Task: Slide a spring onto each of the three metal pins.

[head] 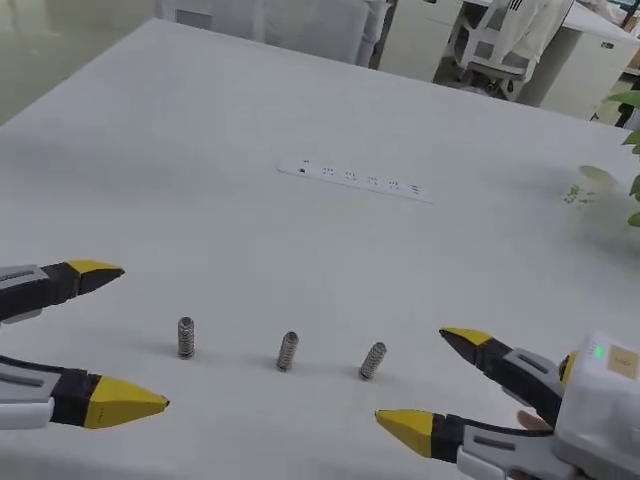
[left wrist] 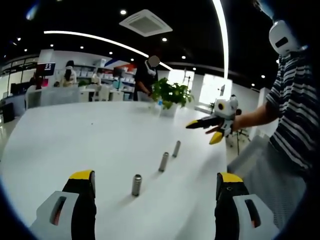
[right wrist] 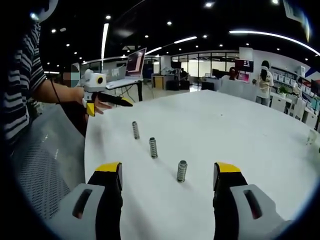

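Head view, 8 o'clock: L gripper [head: 142, 337], jaws spread wide, released, nothing gripped; yellow tips aimed toward 3 o'clock. At 4 o'clock: R gripper [head: 410, 375], likewise gaping, nothing held; tips aimed toward 10 o'clock.

Btwn the two, low centre on white table [head: 300, 110]: row of three springs running 9 to 3 o'clock, well apart from each other and clear of both grippers. Left spring [head: 186, 338] upright, nearest L gripper; middle spring [head: 288, 351] leaning slightly; right spring [head: 373, 361] tilted most, top toward 1 o'clock, near R gripper's upper tip but not touching. Coils plain on all three; what stands inside the coils, can't tell.

At 12 o'clock from the row, well beyond: white power strip [head: 355, 180] lying flat. At 3 o'clock edge: leaves of a green plant [head: 627, 99].

L gripper view: own jaws far apart at 7 & 5 o'clock; left spring just ahead btwn them, other two receding toward 1 o'clock; R gripper at 2 o'clock, jaws agape, at the end of an arm in a striped sleeve [left wrist: 295, 100].

R gripper view: own jaws parted at 7 & 5 o'clock; right spring closest, near centre, row receding toward 11 o'clock; L gripper at 10 o'clock, past the far end of the row.
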A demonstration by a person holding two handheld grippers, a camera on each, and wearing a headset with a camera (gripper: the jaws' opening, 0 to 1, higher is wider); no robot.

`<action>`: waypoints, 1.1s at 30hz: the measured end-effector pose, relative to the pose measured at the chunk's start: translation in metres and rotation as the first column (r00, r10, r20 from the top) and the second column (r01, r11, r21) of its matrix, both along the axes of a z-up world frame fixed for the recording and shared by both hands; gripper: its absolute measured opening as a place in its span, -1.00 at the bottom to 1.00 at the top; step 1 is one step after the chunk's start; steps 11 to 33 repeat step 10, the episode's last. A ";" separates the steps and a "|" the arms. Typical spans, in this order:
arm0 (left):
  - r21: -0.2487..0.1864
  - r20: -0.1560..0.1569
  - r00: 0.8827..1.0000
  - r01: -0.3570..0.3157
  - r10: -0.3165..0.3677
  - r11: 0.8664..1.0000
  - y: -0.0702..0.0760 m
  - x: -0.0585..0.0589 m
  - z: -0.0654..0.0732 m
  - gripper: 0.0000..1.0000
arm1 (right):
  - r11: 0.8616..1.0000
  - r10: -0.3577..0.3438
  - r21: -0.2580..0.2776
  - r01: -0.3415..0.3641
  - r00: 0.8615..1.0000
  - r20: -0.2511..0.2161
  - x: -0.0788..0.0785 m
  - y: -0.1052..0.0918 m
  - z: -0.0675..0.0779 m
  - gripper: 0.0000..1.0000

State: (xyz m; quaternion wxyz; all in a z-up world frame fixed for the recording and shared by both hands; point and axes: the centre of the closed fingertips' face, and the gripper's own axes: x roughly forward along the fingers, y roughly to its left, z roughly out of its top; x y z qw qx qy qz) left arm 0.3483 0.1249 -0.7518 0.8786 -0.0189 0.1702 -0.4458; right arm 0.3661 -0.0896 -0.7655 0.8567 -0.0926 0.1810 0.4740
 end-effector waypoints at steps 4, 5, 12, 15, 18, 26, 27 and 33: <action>0.000 0.000 1.000 -0.006 0.006 1.000 0.001 0.000 0.000 0.96 | 1.000 0.001 0.002 -0.001 1.000 0.000 -0.001 0.001 0.000 0.48; 0.003 0.000 1.000 -0.006 0.006 1.000 0.002 0.000 0.000 0.96 | 1.000 0.000 0.001 0.000 1.000 0.000 -0.001 0.001 0.000 0.48; 0.001 -0.003 1.000 -0.007 0.007 1.000 0.002 -0.002 0.000 0.96 | 1.000 -0.001 -0.001 0.001 1.000 -0.007 -0.001 0.002 -0.003 0.47; 0.001 -0.003 1.000 -0.007 0.007 1.000 0.002 -0.002 0.000 0.96 | 1.000 -0.001 -0.001 0.001 1.000 -0.007 -0.001 0.002 -0.003 0.47; 0.001 -0.003 1.000 -0.007 0.007 1.000 0.002 -0.002 0.000 0.96 | 1.000 -0.001 -0.001 0.001 1.000 -0.007 -0.001 0.002 -0.003 0.47; 0.001 -0.003 1.000 -0.007 0.007 1.000 0.002 -0.002 0.000 0.96 | 1.000 -0.001 -0.001 0.001 1.000 -0.007 -0.001 0.002 -0.003 0.47; 0.001 -0.003 1.000 -0.007 0.007 1.000 0.002 -0.002 0.000 0.96 | 1.000 -0.001 -0.001 0.001 1.000 -0.007 -0.001 0.002 -0.003 0.47; 0.001 -0.003 1.000 -0.007 0.007 1.000 0.002 -0.002 0.000 0.96 | 1.000 -0.001 -0.001 0.001 1.000 -0.007 -0.001 0.002 -0.003 0.47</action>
